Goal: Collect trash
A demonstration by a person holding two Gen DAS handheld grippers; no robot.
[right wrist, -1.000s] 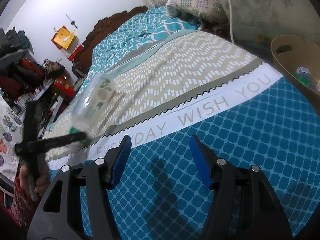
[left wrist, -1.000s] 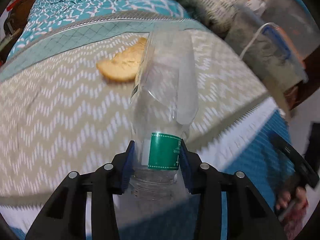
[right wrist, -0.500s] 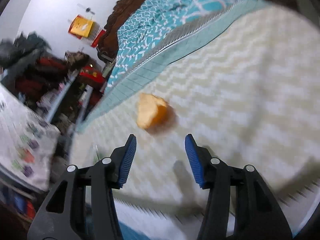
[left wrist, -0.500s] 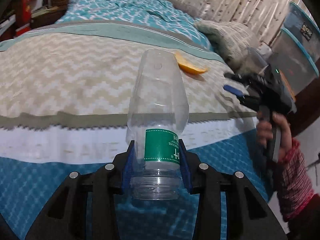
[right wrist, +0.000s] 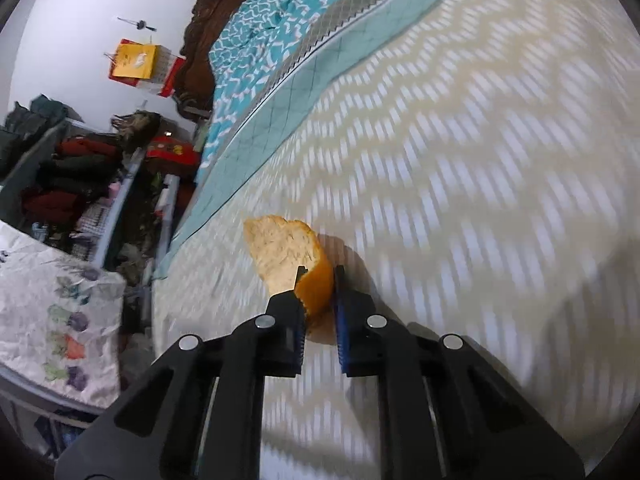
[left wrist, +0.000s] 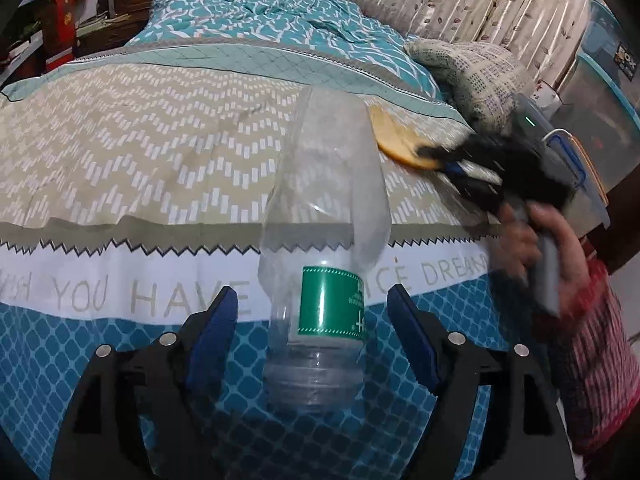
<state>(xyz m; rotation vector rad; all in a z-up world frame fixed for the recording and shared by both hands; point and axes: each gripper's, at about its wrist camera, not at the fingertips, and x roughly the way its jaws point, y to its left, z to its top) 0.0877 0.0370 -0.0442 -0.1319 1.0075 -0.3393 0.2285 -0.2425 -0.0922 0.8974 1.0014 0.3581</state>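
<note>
Orange peel wedge (right wrist: pixel 308 276), light and pliable, lies on the beige chevron bedspread (right wrist: pixel 460 160), right gripper (right wrist: pixel 318 280) pinching its rind edge; left gripper (left wrist: pixel 312 316) spread around the crushed clear plastic bottle (left wrist: pixel 324 264).

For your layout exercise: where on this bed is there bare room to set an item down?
Free: the beige chevron band left of the clear plastic bottle, below the mint quilted strip. Crowded: around the orange peel, where the right claw grips.
</note>
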